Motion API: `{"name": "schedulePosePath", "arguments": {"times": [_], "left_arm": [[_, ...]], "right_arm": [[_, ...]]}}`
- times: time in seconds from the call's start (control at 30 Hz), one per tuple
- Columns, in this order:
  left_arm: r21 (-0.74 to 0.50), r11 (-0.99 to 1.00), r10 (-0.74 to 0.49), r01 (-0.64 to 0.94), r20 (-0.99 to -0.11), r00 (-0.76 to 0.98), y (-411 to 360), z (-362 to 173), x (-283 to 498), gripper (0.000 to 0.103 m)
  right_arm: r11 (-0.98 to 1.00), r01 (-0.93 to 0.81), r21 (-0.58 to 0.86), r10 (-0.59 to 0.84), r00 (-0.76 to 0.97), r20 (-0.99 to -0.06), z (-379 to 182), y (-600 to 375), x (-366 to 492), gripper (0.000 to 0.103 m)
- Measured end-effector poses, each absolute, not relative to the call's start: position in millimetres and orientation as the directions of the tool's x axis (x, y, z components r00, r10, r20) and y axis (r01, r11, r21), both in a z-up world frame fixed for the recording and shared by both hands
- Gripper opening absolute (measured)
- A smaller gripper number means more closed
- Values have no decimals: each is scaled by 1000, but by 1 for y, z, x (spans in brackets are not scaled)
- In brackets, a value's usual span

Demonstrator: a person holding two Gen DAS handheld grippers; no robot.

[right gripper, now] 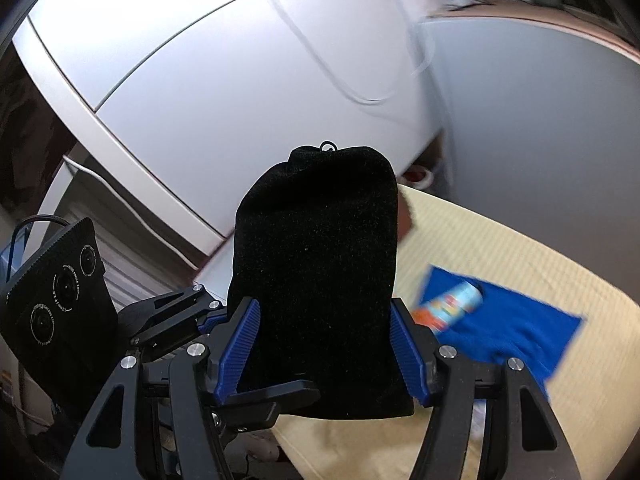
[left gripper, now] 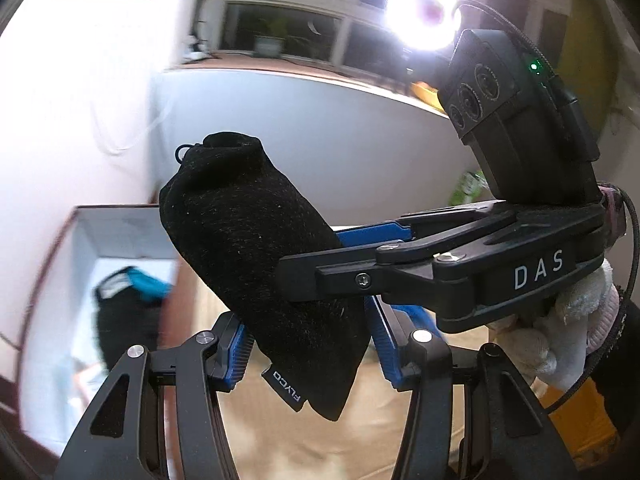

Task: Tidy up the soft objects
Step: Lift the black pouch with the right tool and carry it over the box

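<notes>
A black fabric drawstring pouch with a FLYCO tag is held up in the air between both grippers. My left gripper has its blue pads on either side of the pouch's lower part. My right gripper reaches in from the right and pinches the same pouch. In the right wrist view the pouch stands upright between the right gripper's blue pads, with the left gripper crossing in from the lower left.
An open white box at the lower left holds a black and teal soft item. A cream mat carries a blue cloth with a colourful tube on it. White cabinet panels stand behind. A bright ring light glares above.
</notes>
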State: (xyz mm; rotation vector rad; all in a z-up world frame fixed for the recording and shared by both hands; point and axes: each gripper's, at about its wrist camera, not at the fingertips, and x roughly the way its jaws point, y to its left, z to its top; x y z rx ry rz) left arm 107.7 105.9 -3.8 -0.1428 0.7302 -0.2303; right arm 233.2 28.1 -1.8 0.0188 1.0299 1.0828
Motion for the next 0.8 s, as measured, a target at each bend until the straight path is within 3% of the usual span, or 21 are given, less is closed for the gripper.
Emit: {"name": "schedulePosePath", "arguments": {"times": [0.53, 0.8], "left_arm": [[-198, 979, -107, -50, -706, 700, 229, -24, 127, 50], [-53, 989, 51, -136, -748, 662, 235, -46, 146, 50]], "right_arm": [[458, -766, 450, 718, 20, -696, -12, 183, 247, 61], [509, -739, 441, 686, 40, -726, -32, 205, 268, 61]]}}
